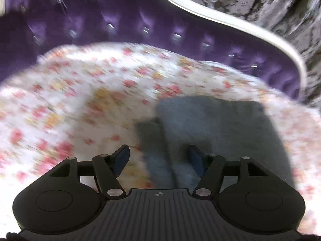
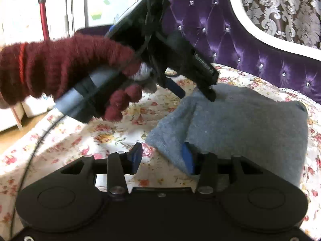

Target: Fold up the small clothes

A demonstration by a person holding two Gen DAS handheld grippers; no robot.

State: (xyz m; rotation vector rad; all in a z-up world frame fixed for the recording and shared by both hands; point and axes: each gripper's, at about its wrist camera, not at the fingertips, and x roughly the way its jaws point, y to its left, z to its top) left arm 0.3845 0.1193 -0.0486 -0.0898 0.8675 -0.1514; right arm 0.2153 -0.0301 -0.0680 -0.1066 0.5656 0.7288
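Observation:
A small grey fleecy garment (image 2: 240, 124) lies folded on the flowered bedspread (image 2: 80, 138). In the right wrist view my right gripper (image 2: 162, 157) stands open at the garment's near left corner; the cloth edge rests against the right finger's blue pad (image 2: 187, 158) and the left finger is clear of it. My left gripper (image 2: 193, 92), held by a hand in a dark red knitted glove (image 2: 60, 68), hovers open over the garment's far left corner. In the blurred left wrist view that left gripper (image 1: 158, 158) has the garment (image 1: 220, 124) edge under its spread fingers.
A purple tufted headboard (image 2: 230, 34) with a white frame (image 2: 260, 38) runs behind the bed. A patterned brown and silver curtain (image 2: 280, 10) hangs beyond it. At the far left are a red pole (image 2: 45, 22) and white furniture (image 2: 12, 118) beside the bed's edge.

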